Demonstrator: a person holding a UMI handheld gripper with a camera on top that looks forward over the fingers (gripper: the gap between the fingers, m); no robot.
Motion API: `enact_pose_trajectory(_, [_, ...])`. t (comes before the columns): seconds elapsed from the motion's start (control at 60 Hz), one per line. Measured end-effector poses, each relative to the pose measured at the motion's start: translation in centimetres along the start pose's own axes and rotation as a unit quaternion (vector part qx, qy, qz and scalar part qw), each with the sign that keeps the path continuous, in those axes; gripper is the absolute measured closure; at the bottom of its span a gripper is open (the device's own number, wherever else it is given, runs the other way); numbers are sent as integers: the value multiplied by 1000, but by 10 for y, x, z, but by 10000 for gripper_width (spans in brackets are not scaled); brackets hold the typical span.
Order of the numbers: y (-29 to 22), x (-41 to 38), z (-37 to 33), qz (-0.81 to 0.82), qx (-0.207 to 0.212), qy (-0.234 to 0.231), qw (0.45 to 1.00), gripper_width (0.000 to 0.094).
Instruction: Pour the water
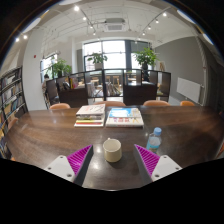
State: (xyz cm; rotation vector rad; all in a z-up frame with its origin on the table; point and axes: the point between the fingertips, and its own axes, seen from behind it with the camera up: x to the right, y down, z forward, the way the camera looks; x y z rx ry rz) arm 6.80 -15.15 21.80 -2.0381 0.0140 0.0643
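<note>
Although the task is to pour water, nothing in this view suggests the pouring has begun. The hand-held gripper (pixel 112 160) is spread wide and holds nothing; its two purple pads (pixel 80 158) sit apart, with a white cup (pixel 112 150) standing on the counter (pixel 50 135) between them, a clear gap at either side. The water bottle (pixel 154 140), clear with a blue cap, stands upright on the counter at about two o'clock from the cup, just beyond the right finger, untouched. Whether the cap is loosened I cannot tell, nor whether the cup holds any water. Farther off, at roughly eleven and one o'clock from the cup, lie a stack of books (pixel 90 114) and a single book (pixel 125 117). By my judgement the whole job is left: taking hold of the bottle, bringing it over the cup, and tipping it.
</note>
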Motion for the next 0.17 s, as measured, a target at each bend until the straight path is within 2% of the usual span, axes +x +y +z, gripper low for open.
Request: enact_pose_trajectory(0.167, [1, 8, 3, -3, 2, 5, 1000, 106])
